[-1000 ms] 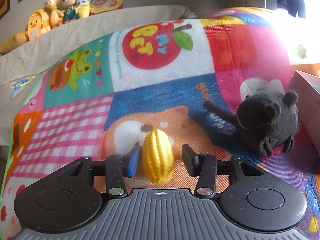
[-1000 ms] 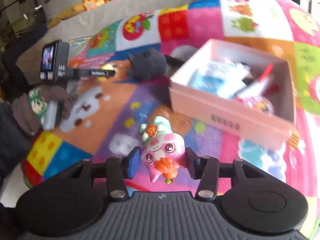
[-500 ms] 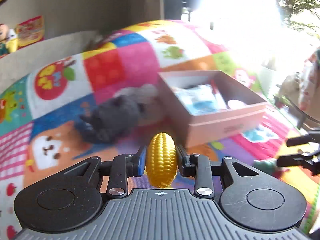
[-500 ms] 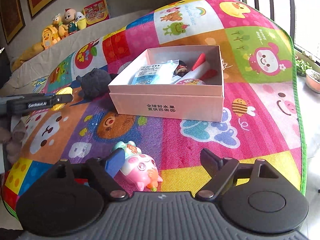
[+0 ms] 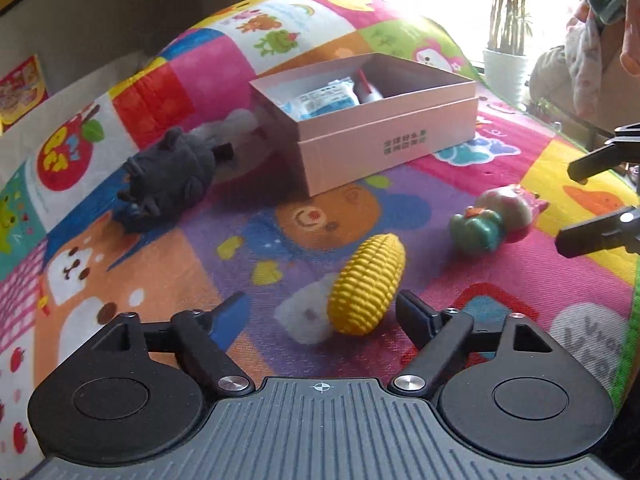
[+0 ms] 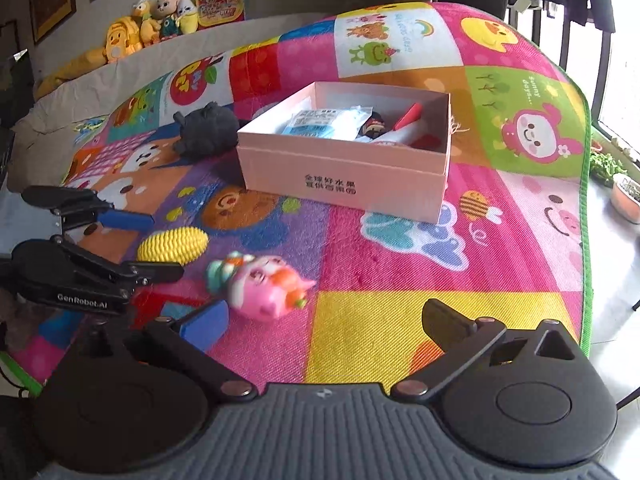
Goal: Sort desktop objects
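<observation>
A yellow toy corn (image 5: pixel 366 284) lies tilted on the colourful play mat (image 5: pixel 520 280). It sits between the fingers of my left gripper (image 5: pixel 320 304), nearer the right one. That gripper's jaws are opening and neither pad presses on the corn. A pink pig toy (image 6: pixel 260 284) lies on its side just ahead of my right gripper (image 6: pixel 326 312), beside its blue left fingertip. The right jaws are opening too, with nothing between them. The right wrist view shows the left gripper (image 6: pixel 160 244) straddling the corn (image 6: pixel 172 244). Further back stands an open pink box (image 6: pixel 344 176).
The box holds a blue-white packet (image 6: pixel 324 120) and a red pen (image 6: pixel 408 114). A black plush (image 6: pixel 208 128) lies left of the box. The mat's green edge (image 6: pixel 586 200) borders bare floor on the right. Stuffed toys (image 6: pixel 152 24) line the back ledge.
The left gripper carried the corn to the right, toward the box, then let it go onto the mat. The right gripper released the pig, which lies on its side, and spread wider.
</observation>
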